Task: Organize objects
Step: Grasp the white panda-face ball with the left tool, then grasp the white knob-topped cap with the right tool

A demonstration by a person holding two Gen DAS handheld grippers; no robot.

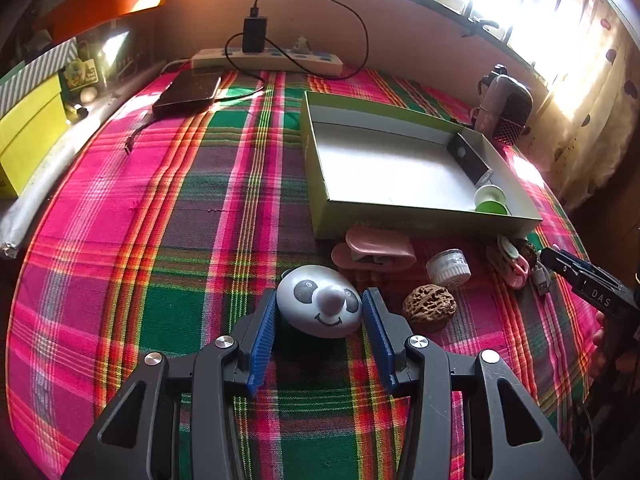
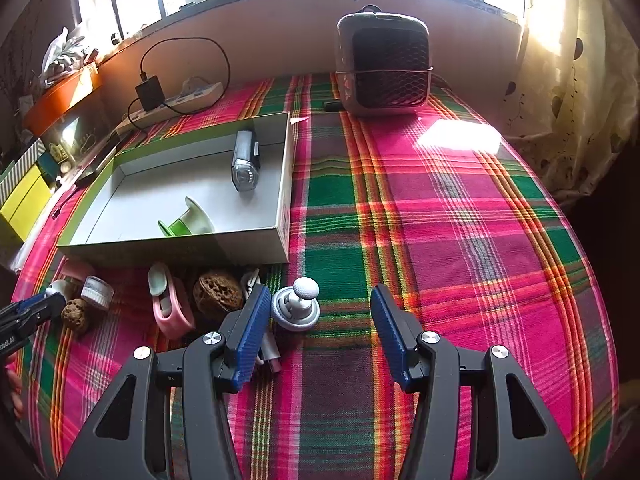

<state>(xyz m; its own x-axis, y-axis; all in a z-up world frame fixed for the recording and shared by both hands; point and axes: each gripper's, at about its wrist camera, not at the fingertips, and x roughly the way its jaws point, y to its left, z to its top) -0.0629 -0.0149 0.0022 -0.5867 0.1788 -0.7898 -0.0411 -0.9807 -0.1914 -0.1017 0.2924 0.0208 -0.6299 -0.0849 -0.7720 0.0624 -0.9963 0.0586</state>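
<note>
Blue-padded left gripper (image 1: 320, 320) is pointing steeply down at the plaid cloth (image 1: 180, 240), its jaws flanking a grey egg-shaped toy with a painted face (image 1: 320, 306); whether the pads are pressing on it cannot be told. Just rightward, a walnut (image 1: 429, 307) is lying near a small white jar (image 1: 448, 268), before the open box (image 1: 420, 216). Right gripper (image 2: 316, 312) is tilting down likewise, jaws standing wide, with a white knobbed disc (image 2: 296, 308) sitting beside its left pad.

A power strip (image 1: 267, 59) lies at the far edge of the plaid cloth (image 1: 180, 208), a small fan (image 2: 383, 60) standing farther along it.
</note>
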